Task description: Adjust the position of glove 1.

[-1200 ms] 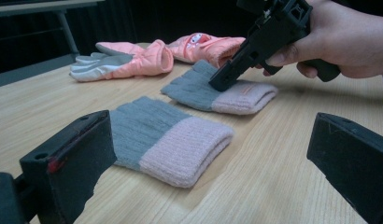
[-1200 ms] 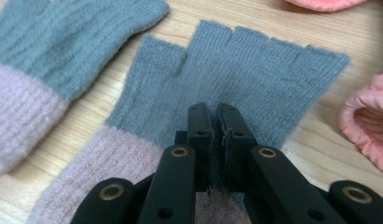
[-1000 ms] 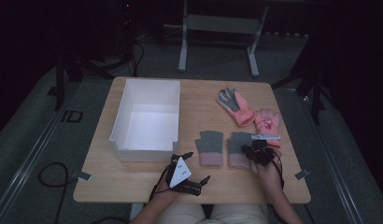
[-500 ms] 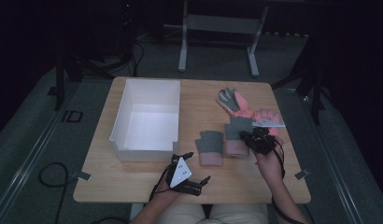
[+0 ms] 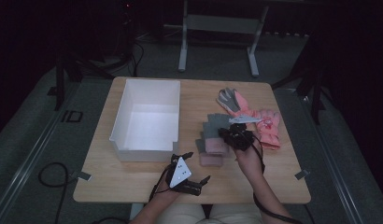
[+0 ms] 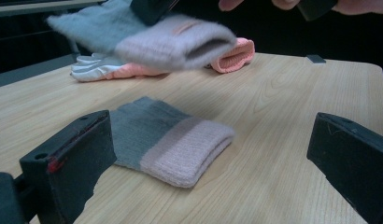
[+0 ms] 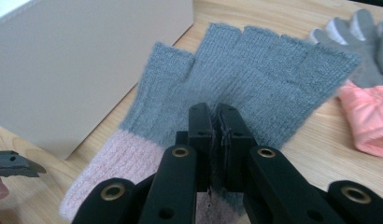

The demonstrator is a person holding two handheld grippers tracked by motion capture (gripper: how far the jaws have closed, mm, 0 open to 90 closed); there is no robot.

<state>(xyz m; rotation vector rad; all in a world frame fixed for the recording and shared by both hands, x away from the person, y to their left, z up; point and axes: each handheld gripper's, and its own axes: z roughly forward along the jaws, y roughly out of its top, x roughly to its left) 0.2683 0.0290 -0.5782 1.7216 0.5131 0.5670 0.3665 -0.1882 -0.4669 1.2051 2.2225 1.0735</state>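
White bin (image 5: 147, 116) at table left, open top, nothing seen inside. Left gripper (image 5: 192, 176) rests at the near edge, just in front of the bin; jaws spread wide in the left gripper view, holding nothing, and aimed at the second glove (image 6: 173, 140), which lies flat on the wood between them but farther off. Centre: right gripper (image 5: 231, 136) has its jaws pinched together on the grey-and-pink fingerless glove (image 7: 236, 79), gripping near the middle of the palm; the left gripper view shows that glove (image 6: 152, 35) lifted off the table, cuff hanging open. It sits above and just right of the second glove (image 5: 210, 151), near the bin's right wall. Table right: orange-cuffed work glove (image 5: 231, 101) and pink glove (image 5: 266, 127), both untouched, well apart from the bin. Judgement: step in hand is carrying the first knit glove toward the bin; placing not yet done. Next move calls for travel leftward over the bin's right wall with enough height for the dangling cuff to clear the rim, then release inside. Left gripper is well placed to take the second glove.
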